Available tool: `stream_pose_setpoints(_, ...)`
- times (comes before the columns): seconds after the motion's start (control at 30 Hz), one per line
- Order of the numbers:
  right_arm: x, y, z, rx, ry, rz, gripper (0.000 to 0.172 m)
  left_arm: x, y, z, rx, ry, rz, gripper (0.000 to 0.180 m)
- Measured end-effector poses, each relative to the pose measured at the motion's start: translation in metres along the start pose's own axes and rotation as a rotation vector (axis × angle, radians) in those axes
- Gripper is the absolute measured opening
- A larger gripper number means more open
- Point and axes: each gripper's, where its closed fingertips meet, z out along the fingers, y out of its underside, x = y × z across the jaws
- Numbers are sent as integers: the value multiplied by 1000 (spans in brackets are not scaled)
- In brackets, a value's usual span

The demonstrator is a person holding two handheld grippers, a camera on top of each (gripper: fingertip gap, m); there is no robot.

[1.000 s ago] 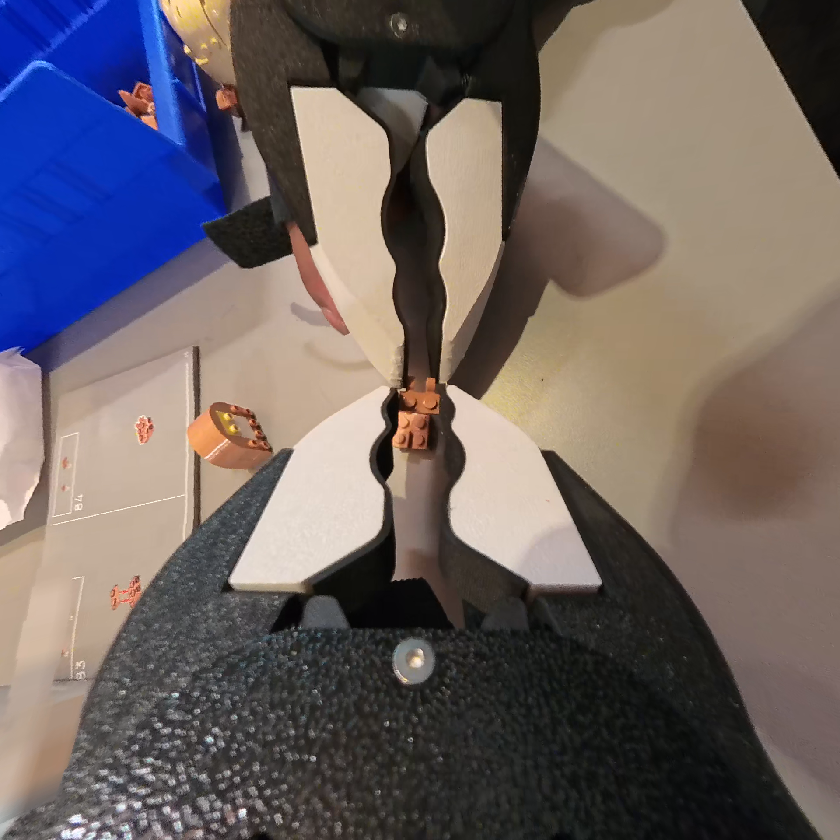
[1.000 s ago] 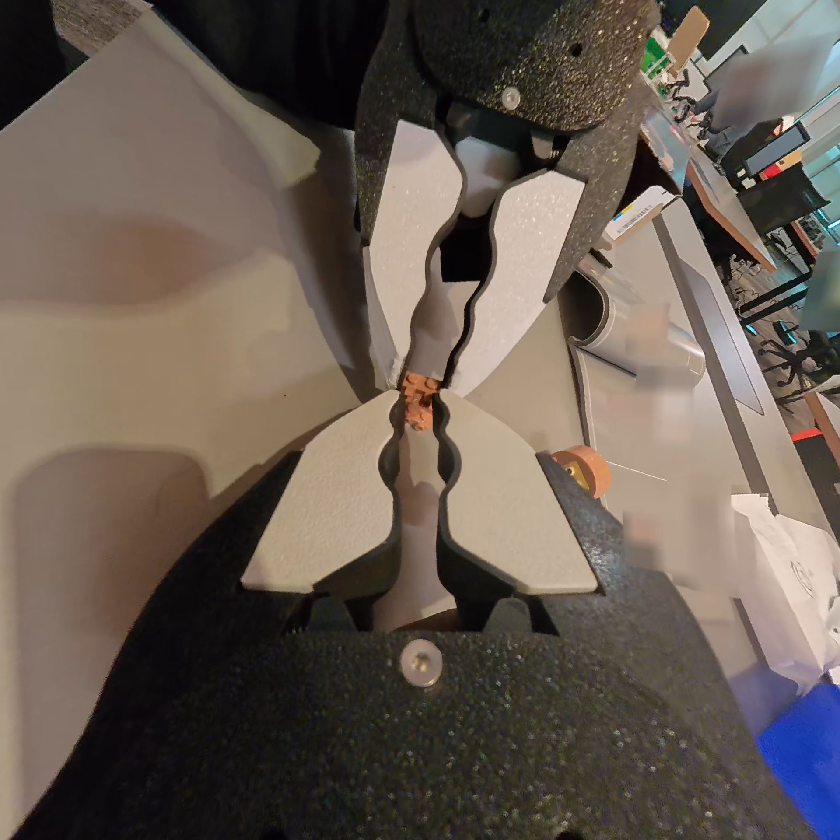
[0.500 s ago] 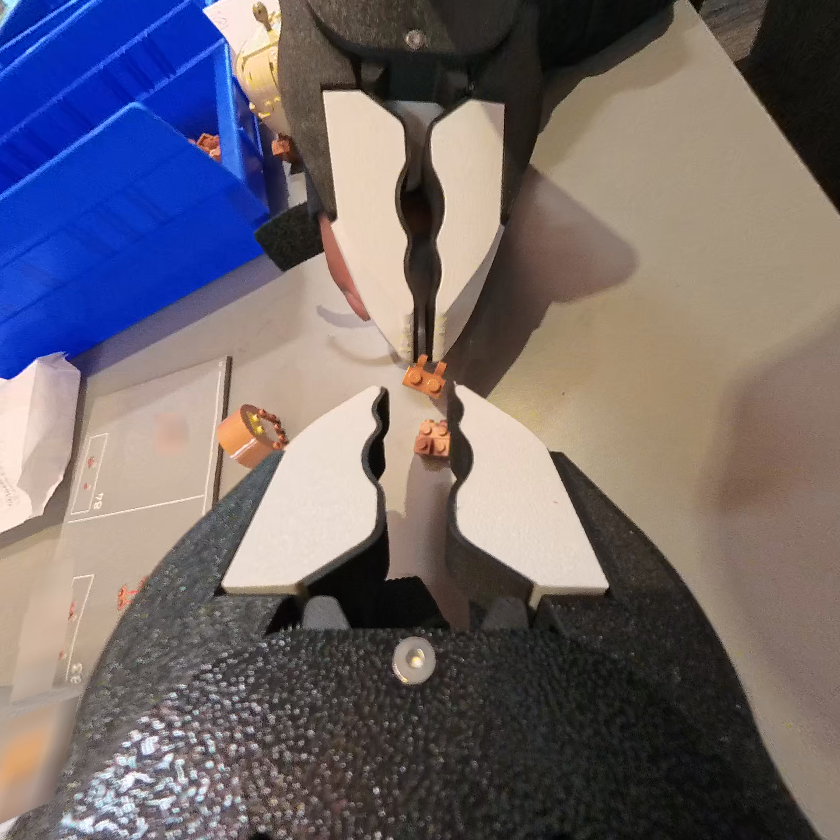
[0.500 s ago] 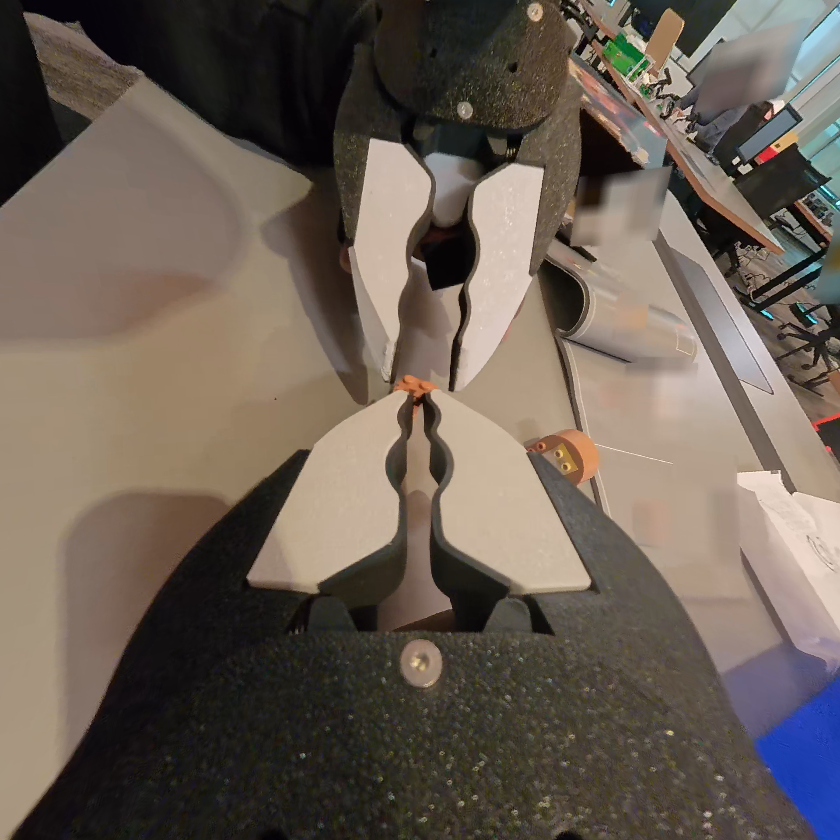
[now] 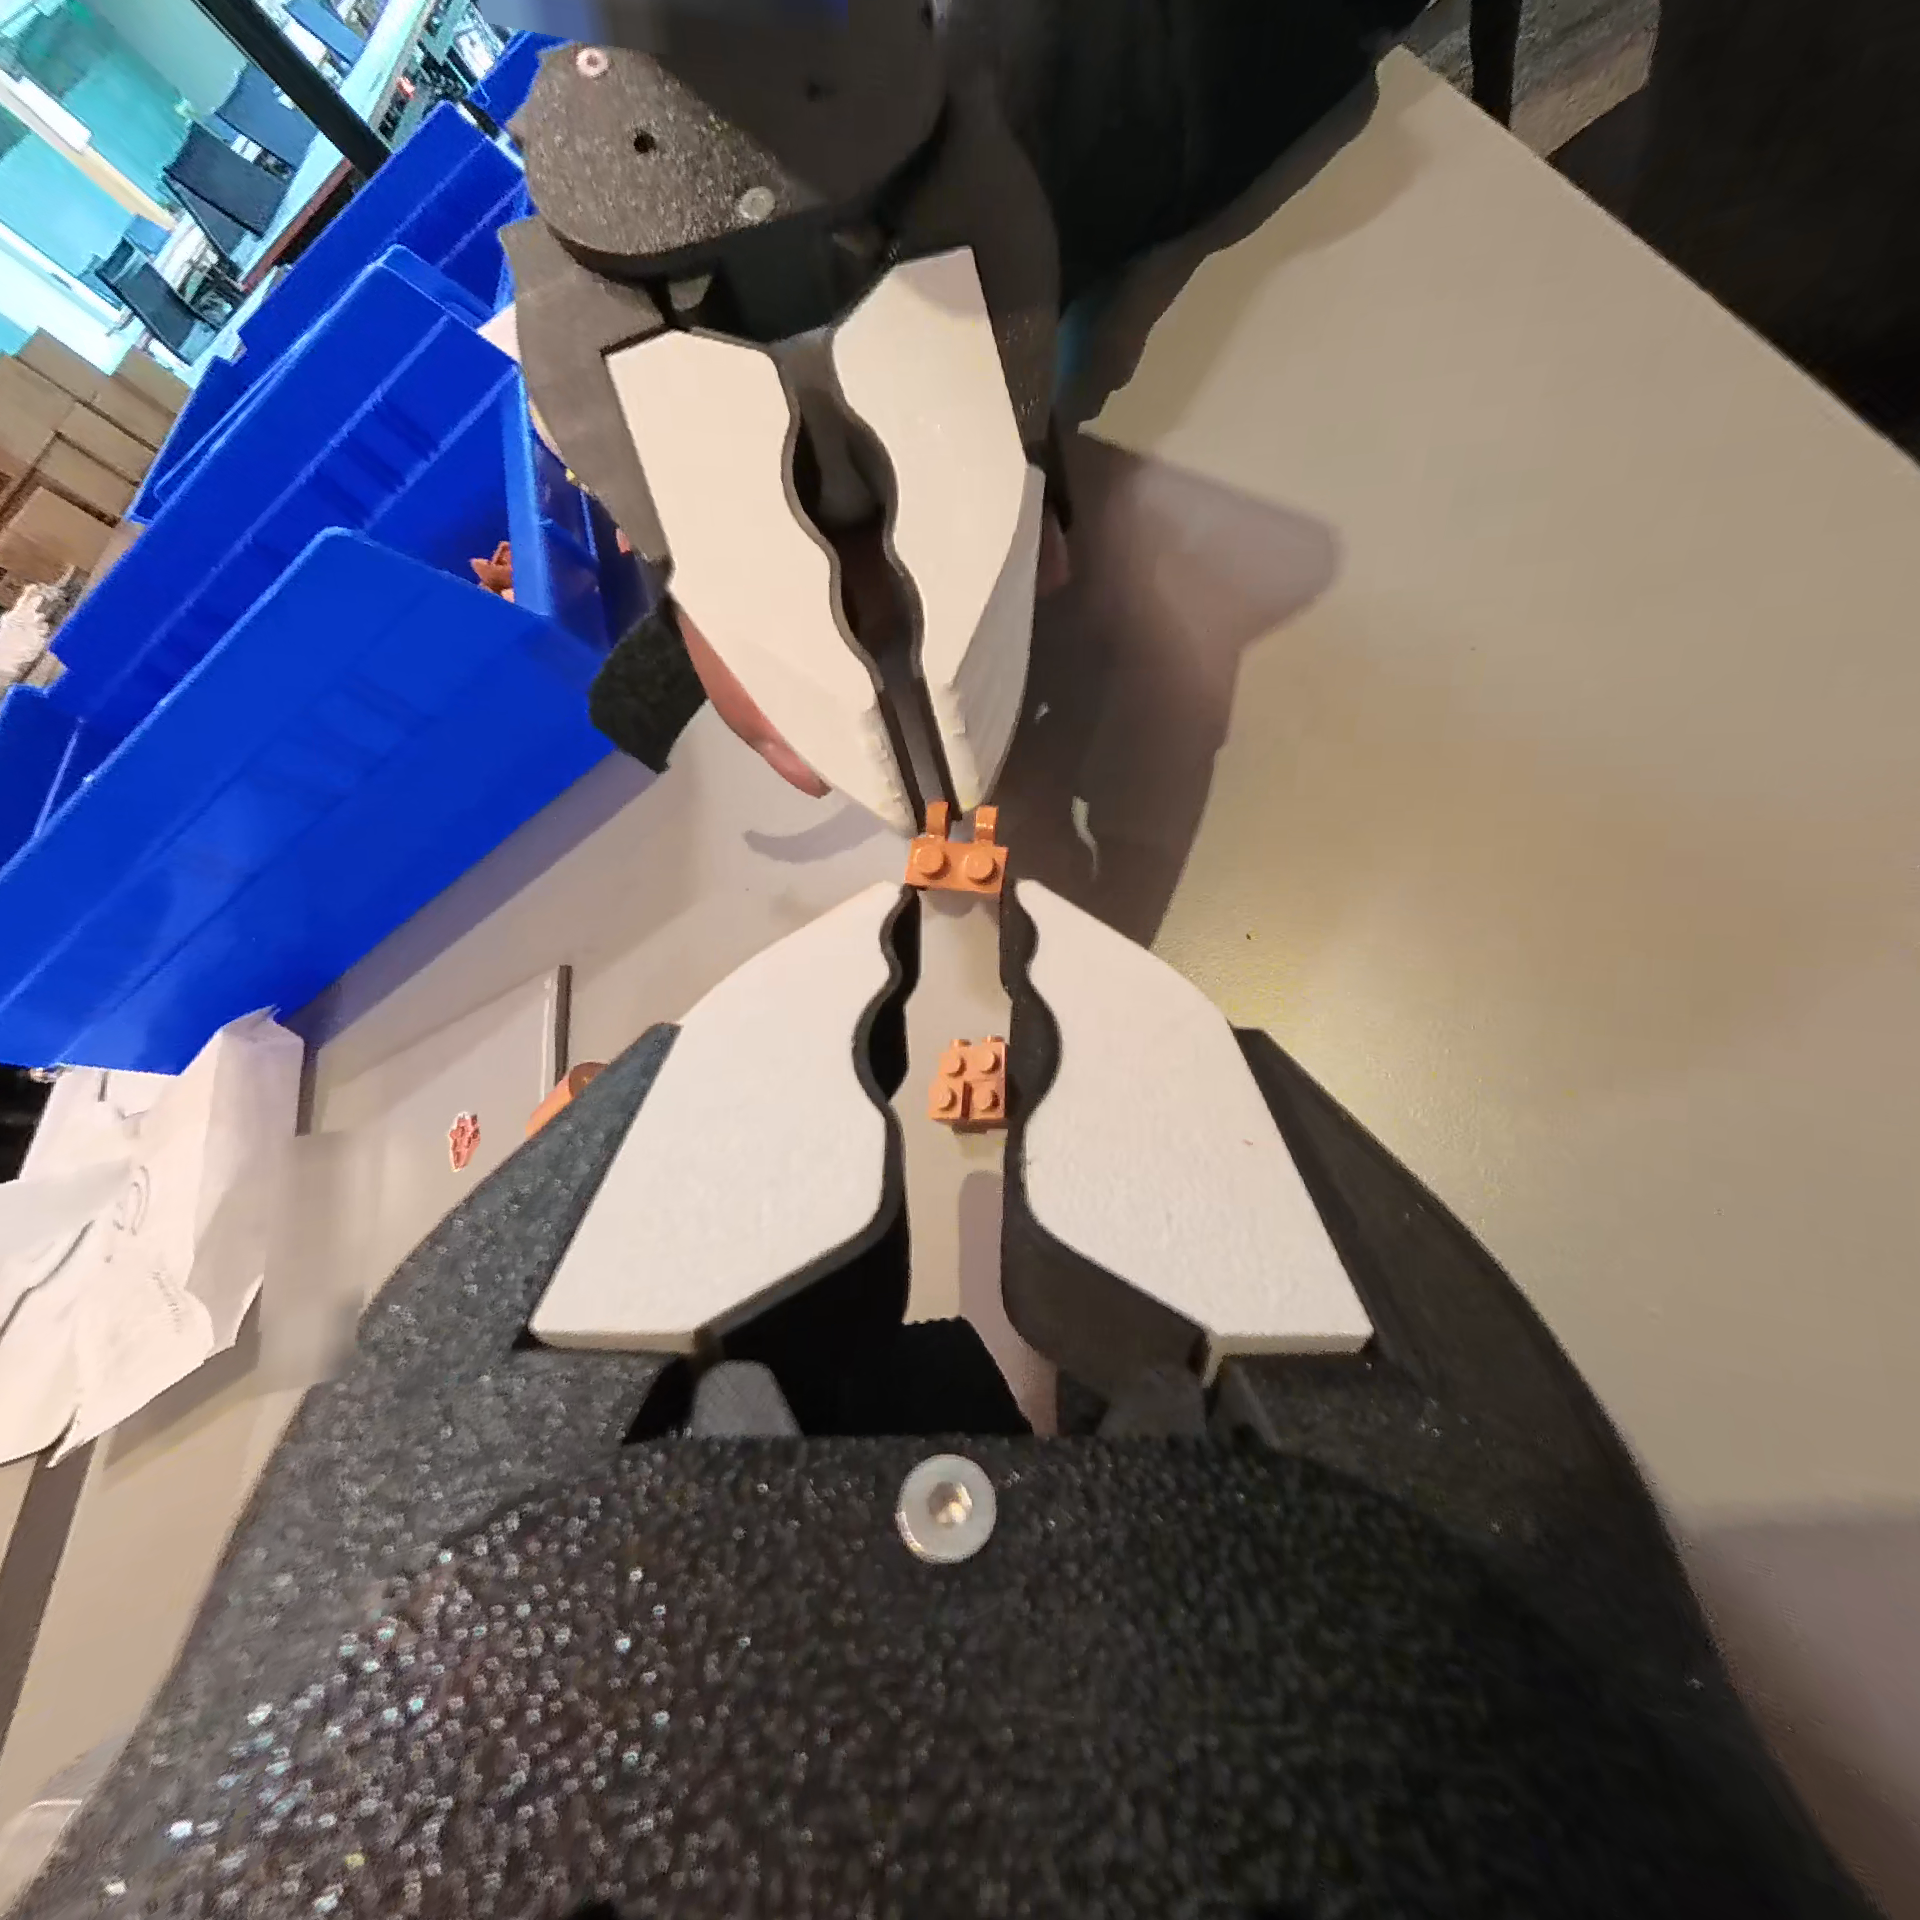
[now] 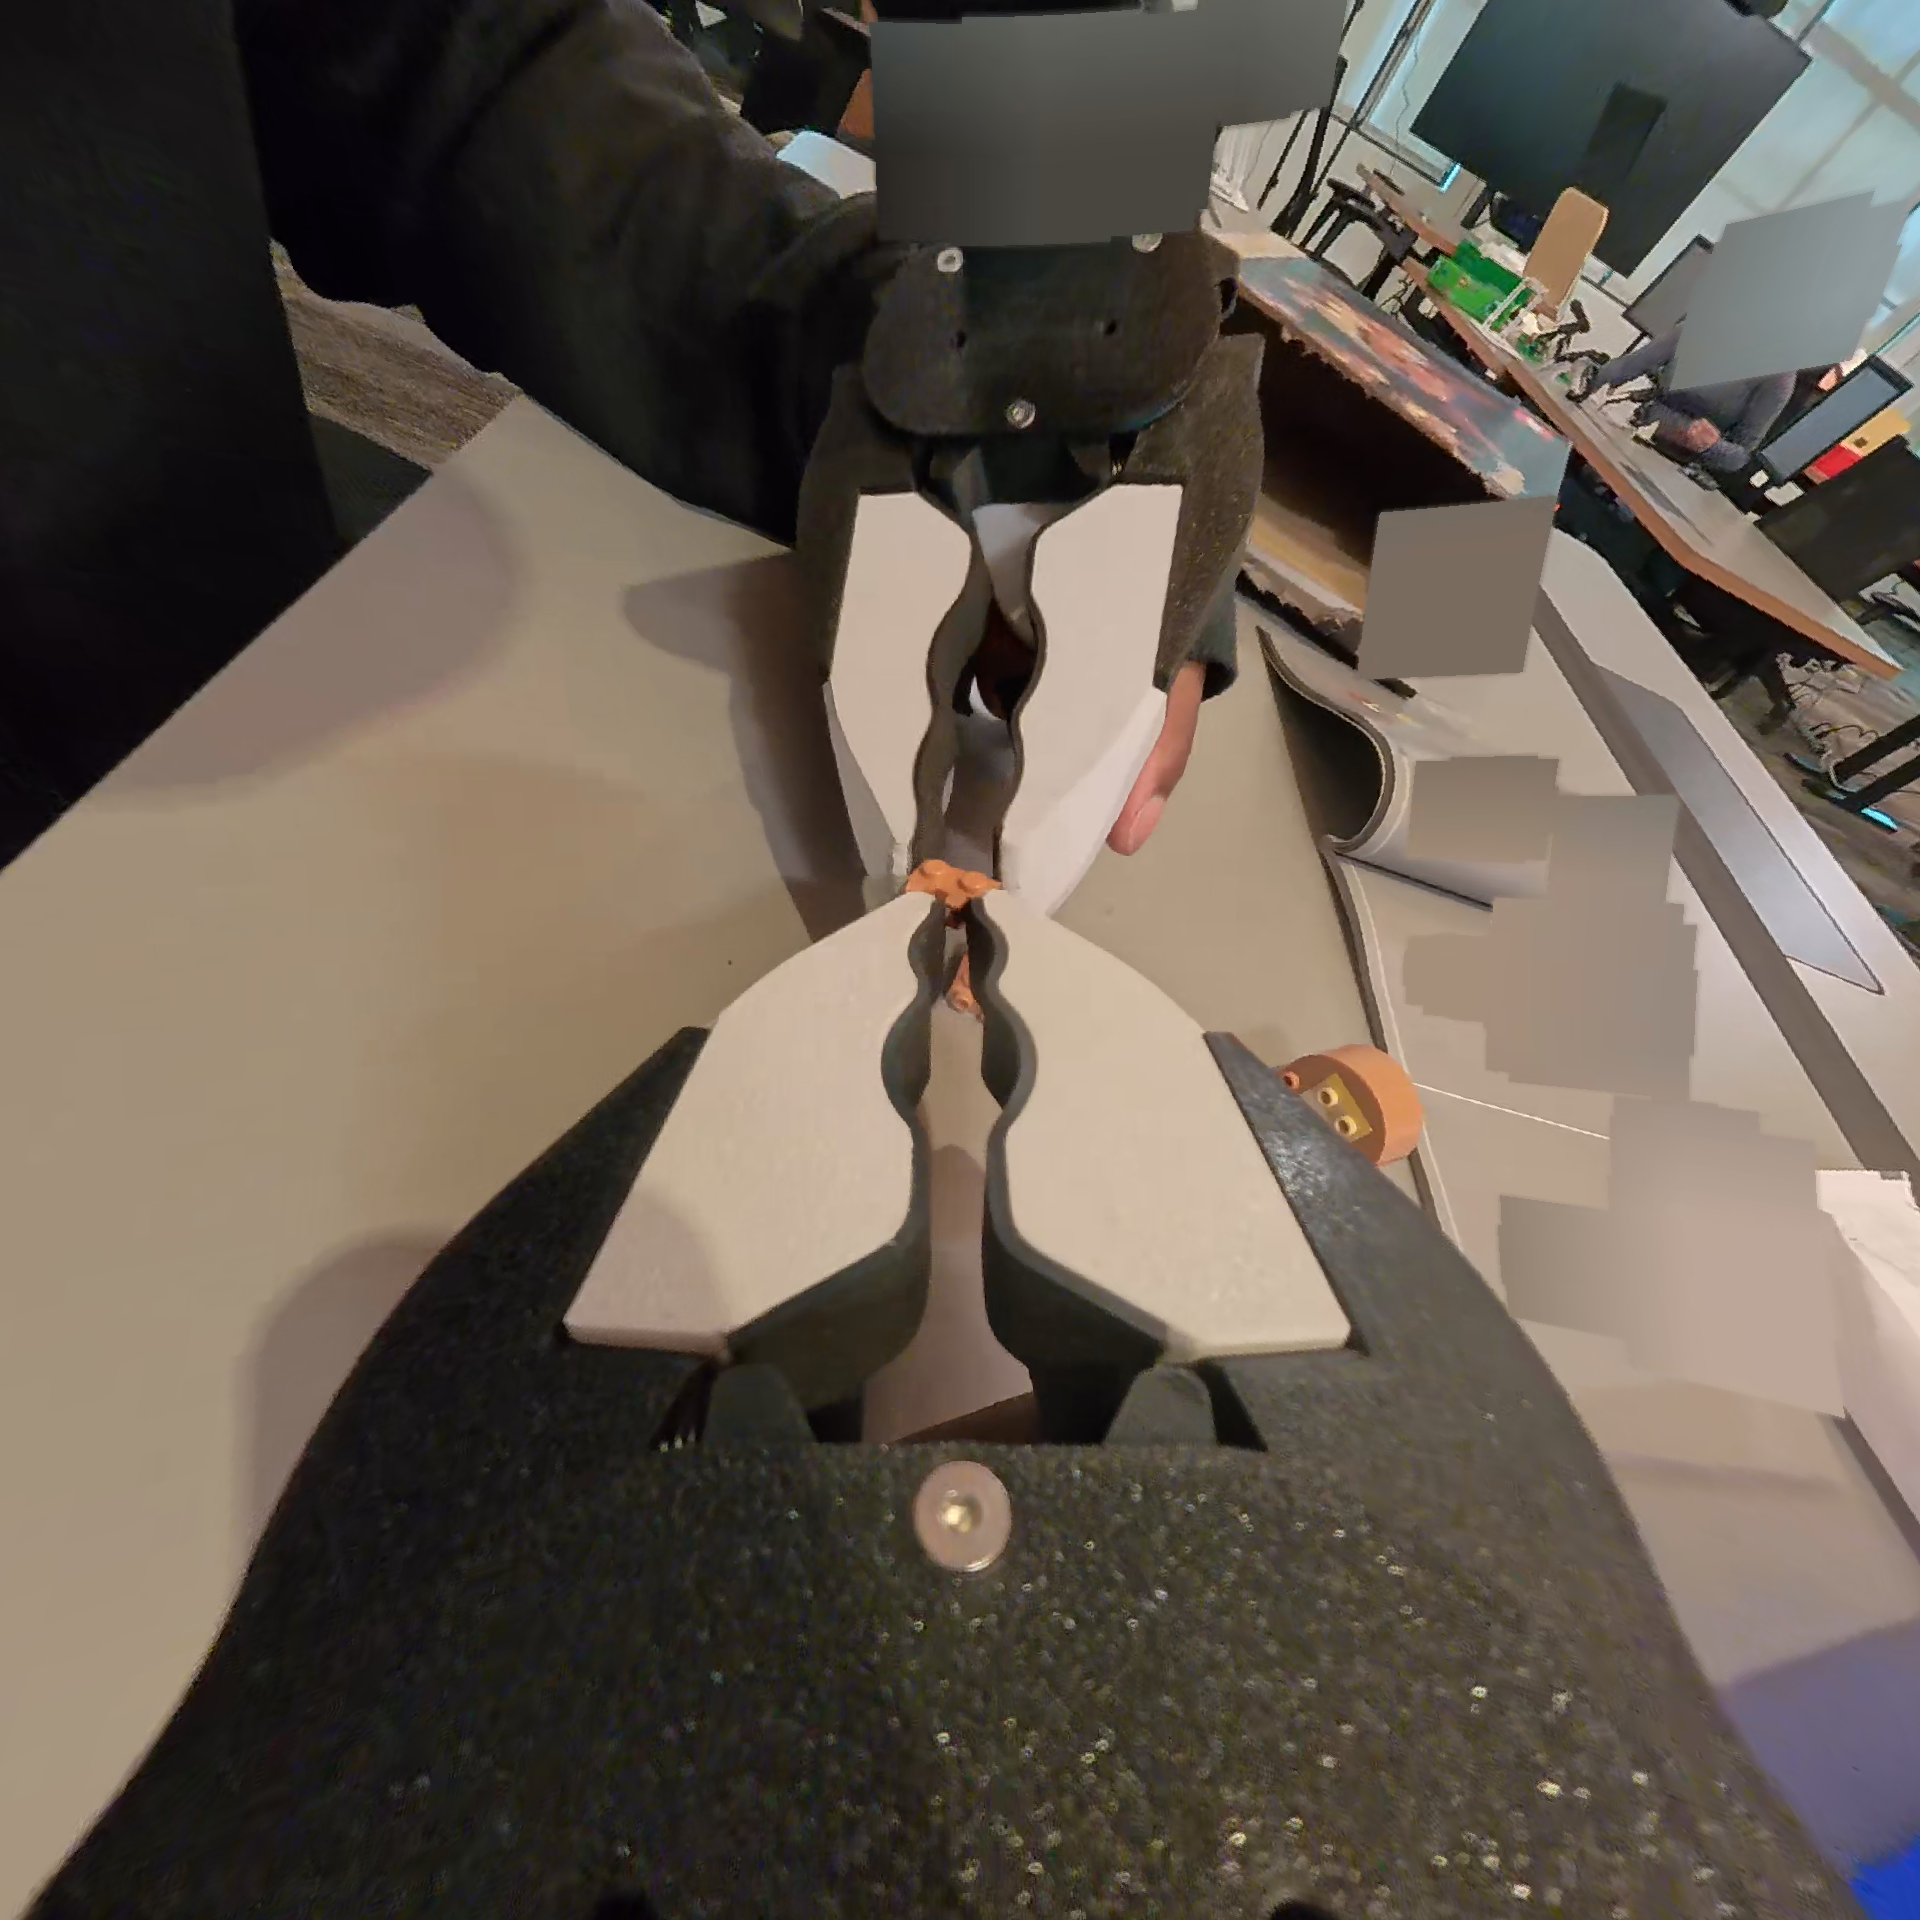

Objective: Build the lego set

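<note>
The right hand-held gripper [image 6: 951, 906] was closed, its tips pinching one clip of a small orange two-stud clip plate [image 5: 956, 865] held just above the worktop [image 5: 1507, 831]. Facing it tip to tip, the left hand-held gripper [image 5: 956, 894] had its fingers a little apart, one on each side of the same plate at its far end. Whether they pressed on the plate could not be told.

Between the left fingers, farther back and close to the right-side one, an orange four-stud plate [image 5: 971, 1081] lay flat on the worktop. To the right of the right hand-held gripper sat a round brown piece with yellow studs [image 6: 1351, 1107]. Blue bins [image 5: 312, 727] and white paper [image 5: 114, 1247] lay to the left of the left one.
</note>
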Motion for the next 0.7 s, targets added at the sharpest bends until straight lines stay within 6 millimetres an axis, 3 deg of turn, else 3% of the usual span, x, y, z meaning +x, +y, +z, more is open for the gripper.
stream_pose_setpoints(0.07,4,1,0,-5,30,4,4,0,3,0,-17,10,-14,4)
stream_pose_setpoints(0.23,10,3,-2,-15,64,19,4,-5,4,1,-18,-9,-70,2)
stream_pose_setpoints(0.3,10,3,-2,-16,67,19,3,-4,5,3,-23,-9,-59,7)
stream_pose_setpoints(0.37,8,3,-2,-14,55,18,3,-4,6,3,-31,-16,-52,26)
stream_pose_setpoints(0.7,-4,-4,-5,28,-33,40,3,4,-11,-2,86,21,-8,23)
